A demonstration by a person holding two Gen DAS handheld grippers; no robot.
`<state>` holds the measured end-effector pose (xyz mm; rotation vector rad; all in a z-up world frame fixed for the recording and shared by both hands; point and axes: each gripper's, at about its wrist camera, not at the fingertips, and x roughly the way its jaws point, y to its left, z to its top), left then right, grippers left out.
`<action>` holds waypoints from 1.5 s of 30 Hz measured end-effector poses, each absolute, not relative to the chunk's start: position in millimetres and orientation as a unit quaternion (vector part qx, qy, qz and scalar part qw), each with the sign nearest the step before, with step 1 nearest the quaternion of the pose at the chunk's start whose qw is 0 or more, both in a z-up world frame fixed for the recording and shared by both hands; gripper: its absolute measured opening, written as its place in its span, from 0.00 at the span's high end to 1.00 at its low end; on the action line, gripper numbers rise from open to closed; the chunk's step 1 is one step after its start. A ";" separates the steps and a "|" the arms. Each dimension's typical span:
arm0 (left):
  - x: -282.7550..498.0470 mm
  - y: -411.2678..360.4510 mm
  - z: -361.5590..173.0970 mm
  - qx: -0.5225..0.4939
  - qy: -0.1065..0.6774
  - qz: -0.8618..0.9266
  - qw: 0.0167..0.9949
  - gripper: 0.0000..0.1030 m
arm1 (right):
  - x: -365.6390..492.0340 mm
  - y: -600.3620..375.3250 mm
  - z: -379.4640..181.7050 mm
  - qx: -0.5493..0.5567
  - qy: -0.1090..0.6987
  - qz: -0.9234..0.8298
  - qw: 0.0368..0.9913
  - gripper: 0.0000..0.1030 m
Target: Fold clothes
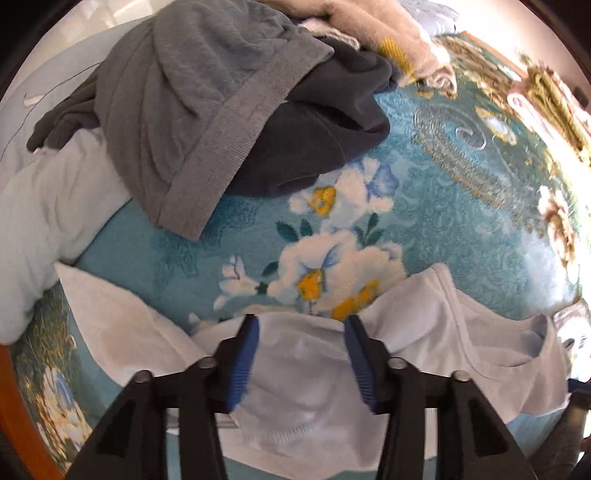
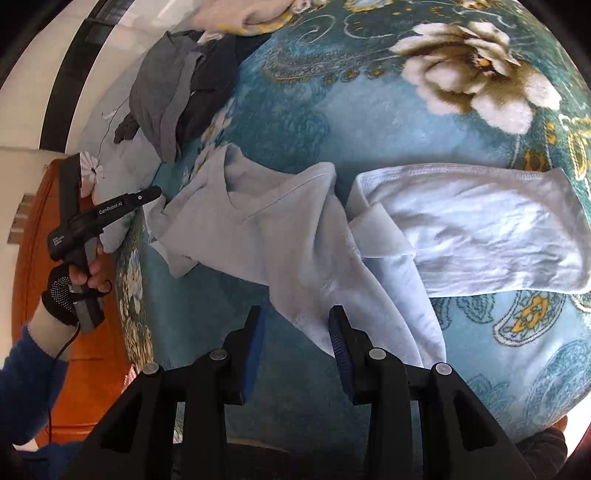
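A white shirt (image 2: 280, 229) lies crumpled across the teal floral blanket (image 2: 369, 122), its right part (image 2: 480, 229) doubled over. In the left wrist view the shirt (image 1: 306, 369) spreads beneath my left gripper (image 1: 301, 321); the blue pads stand apart with the cloth lying loose between them, not pinched. The right wrist view shows that left gripper (image 2: 147, 195) in a gloved hand at the shirt's left edge. My right gripper (image 2: 295, 314) hovers open over the shirt's near edge, with cloth by its right finger (image 2: 338, 343) and nothing pressed.
A pile of clothes sits at the far left: a grey garment (image 1: 184, 110), a dark one (image 1: 325, 140) and a beige one with yellow trim (image 1: 373, 26). A pale pillow (image 1: 51, 214) lies beside it. An orange wooden bed edge (image 2: 40, 229) runs along the left.
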<state>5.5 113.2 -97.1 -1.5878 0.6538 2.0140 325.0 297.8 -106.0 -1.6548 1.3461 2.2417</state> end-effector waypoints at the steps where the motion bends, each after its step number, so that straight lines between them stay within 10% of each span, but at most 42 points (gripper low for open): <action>1: 2.0 119.8 -105.1 -0.580 0.262 0.731 0.246 0.45 | 328.5 303.7 -105.6 -0.522 0.448 0.725 0.037 0.63; 12: 14.8 128.6 -141.8 -0.549 0.376 0.683 0.301 0.48 | 294.9 306.4 -109.4 -0.545 0.375 0.744 0.090 0.63; 15: 19.9 123.4 -140.2 -0.563 0.354 0.674 0.322 0.74 | 292.9 294.6 -118.2 -0.566 0.355 0.739 0.083 0.64; 19: 40.6 120.7 -136.4 -0.545 0.370 0.669 0.344 0.98 | 299.3 291.7 -116.1 -0.552 0.374 0.741 0.075 0.93; 35: 38.5 68.4 -88.8 -0.581 0.205 0.709 0.344 0.98 | 340.2 296.9 -102.5 -0.509 0.411 0.752 0.079 0.96; 45: 24.5 128.3 -122.9 -0.577 0.309 0.671 0.348 0.95 | 338.9 297.1 -106.0 -0.522 0.400 0.748 0.089 0.96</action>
